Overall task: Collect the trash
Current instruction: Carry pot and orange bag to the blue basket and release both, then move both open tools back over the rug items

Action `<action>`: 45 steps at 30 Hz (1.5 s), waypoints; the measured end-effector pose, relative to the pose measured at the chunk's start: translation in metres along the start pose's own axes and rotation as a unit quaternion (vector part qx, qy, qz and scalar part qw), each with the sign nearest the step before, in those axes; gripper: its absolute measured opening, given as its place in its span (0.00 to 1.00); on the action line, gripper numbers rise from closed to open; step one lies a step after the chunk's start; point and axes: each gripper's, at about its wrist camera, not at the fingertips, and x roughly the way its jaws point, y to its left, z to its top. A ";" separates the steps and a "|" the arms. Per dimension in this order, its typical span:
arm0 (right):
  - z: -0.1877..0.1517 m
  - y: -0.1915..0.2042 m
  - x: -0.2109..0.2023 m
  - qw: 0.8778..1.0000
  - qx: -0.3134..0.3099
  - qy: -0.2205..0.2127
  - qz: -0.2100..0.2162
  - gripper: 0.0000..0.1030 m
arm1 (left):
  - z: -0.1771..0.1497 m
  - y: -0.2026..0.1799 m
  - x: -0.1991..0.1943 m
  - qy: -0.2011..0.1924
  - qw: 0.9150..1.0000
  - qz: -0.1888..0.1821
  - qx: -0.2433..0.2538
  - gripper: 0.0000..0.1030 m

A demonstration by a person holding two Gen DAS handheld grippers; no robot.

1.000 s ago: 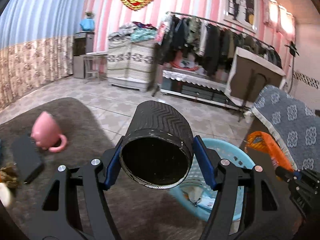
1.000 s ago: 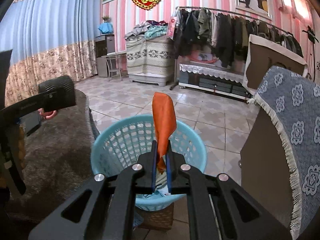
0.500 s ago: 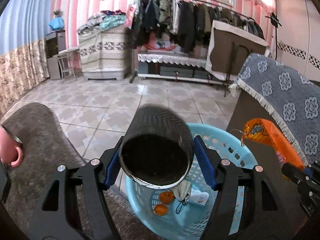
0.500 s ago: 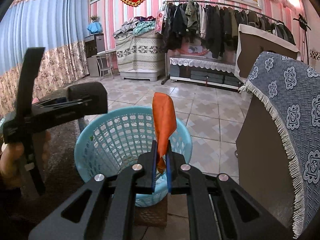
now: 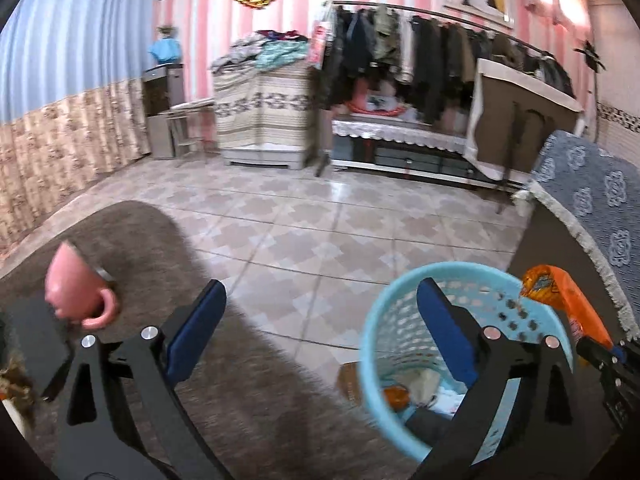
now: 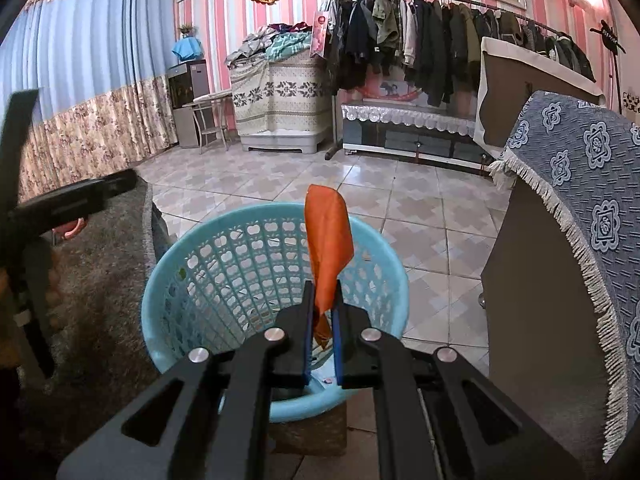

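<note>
Gone from your left tongs point(image 5: 320, 332) was that black ribbed cylinder you carried a second ago; the two blue pads were spreading wide with nothing between them, and one pad overlapped the blue basket point(image 5: 472, 276) in the left wrist view. Motion blur smeared that whole view, so the basket's contents were hard to read: one orange lump, something pale, a dark shape low down that you could not identify. Your right tongs point(image 6: 322, 320) were pressed together on one orange wrapper point(image 6: 328, 240), a thin crinkly sheet standing upright above the basket's rim. Its lower end was hidden between the pads. From the left wrist it showed at the right edge point(image 5: 560, 292), with those tongs cut off by the frame. One basket, round, perforated plastic, sat on a woven base on the tiled floor, beside the shaggy grey rug point(image 5: 256, 380). One pink mug point(image 5: 76, 292) lay tipped on the rug, half blurred, next to a flat dark object only partly in view. A patterned blue cloth point(image 6: 592, 184) with fringe draped the furniture at right.
</note>
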 end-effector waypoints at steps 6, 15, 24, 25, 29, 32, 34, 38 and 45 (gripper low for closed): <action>0.006 0.016 0.024 1.000 -0.006 0.016 -0.003 0.08 | -0.008 0.032 -0.022 -0.007 0.999 0.042 -0.003 0.92; 0.016 0.029 0.029 1.000 -0.006 0.009 -0.013 0.57 | -0.009 0.072 -0.063 -0.028 0.997 0.074 -0.015 0.94; 0.036 0.041 0.002 0.999 -0.013 -0.032 -0.021 0.93 | -0.015 0.113 -0.101 -0.034 0.993 0.094 -0.057 0.95; 0.037 0.041 0.001 0.999 -0.015 -0.032 -0.021 0.93 | -0.016 0.117 -0.105 -0.035 0.993 0.097 -0.059 0.95; 0.039 0.050 -0.007 0.999 -0.023 -0.040 -0.024 0.96 | -0.020 0.133 -0.121 -0.039 0.991 0.107 -0.072 0.95; 0.038 0.054 -0.010 0.998 -0.022 -0.043 -0.027 0.96 | -0.025 0.143 -0.132 -0.041 0.989 0.115 -0.079 0.95; 0.038 0.056 -0.011 0.999 -0.022 -0.042 -0.023 0.96 | -0.028 0.152 -0.140 -0.043 0.988 0.121 -0.085 0.95; 0.035 0.068 -0.017 0.998 -0.029 -0.047 -0.020 0.96 | -0.036 0.171 -0.154 -0.043 0.985 0.136 -0.100 0.95; 0.028 0.093 -0.025 0.998 -0.039 -0.053 0.001 0.96 | -0.056 0.204 -0.178 -0.042 0.977 0.168 -0.121 0.95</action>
